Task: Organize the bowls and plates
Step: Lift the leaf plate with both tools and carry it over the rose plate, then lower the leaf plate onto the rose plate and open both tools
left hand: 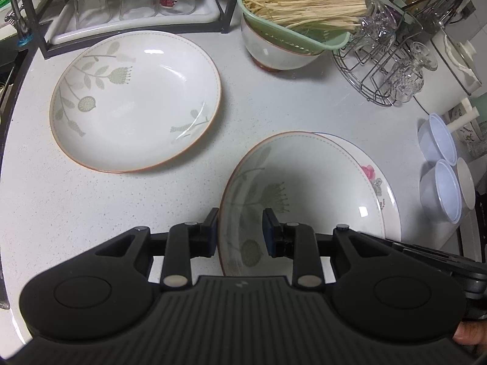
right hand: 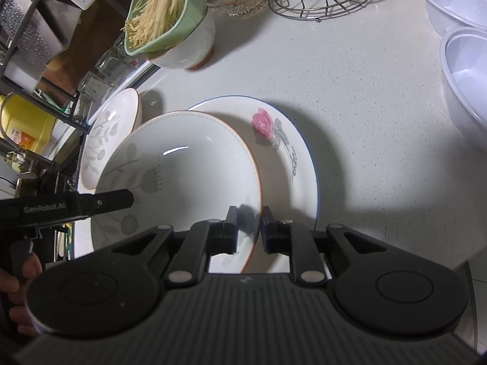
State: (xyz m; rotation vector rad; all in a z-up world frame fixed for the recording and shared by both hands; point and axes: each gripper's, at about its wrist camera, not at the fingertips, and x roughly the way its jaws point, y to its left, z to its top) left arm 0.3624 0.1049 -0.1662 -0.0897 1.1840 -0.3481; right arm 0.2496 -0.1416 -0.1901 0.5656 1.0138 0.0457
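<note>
The left gripper [left hand: 240, 232] is clamped on the near rim of the white round leaf-pattern plate with an orange edge [left hand: 304, 194]. The right gripper [right hand: 249, 229] pinches the same plate on its other side. One pad [right hand: 232, 228] sits inside the rim and the other sits outside it. The plate is over the white round rose-pattern plate with a blue edge [right hand: 283, 140]. Whether the two plates already touch is hard to tell.

To do this step well, I think both hands should go down together, slow and level. The leaf plate should sit in the middle of the rose plate. Only then should the tongs let go, both at once.

A second leaf-pattern plate [left hand: 137, 100] lies alone nearby. It likely goes on the stack next.

All of this sits on a white speckled stone counter [left hand: 289, 106]. A green plastic strainer full of pale thin mushrooms [left hand: 292, 3] rests on a white bowl. A wire rack [left hand: 374, 67] holds glass cups. Pale plastic bowls [right hand: 465, 57] stand to the right.
</note>
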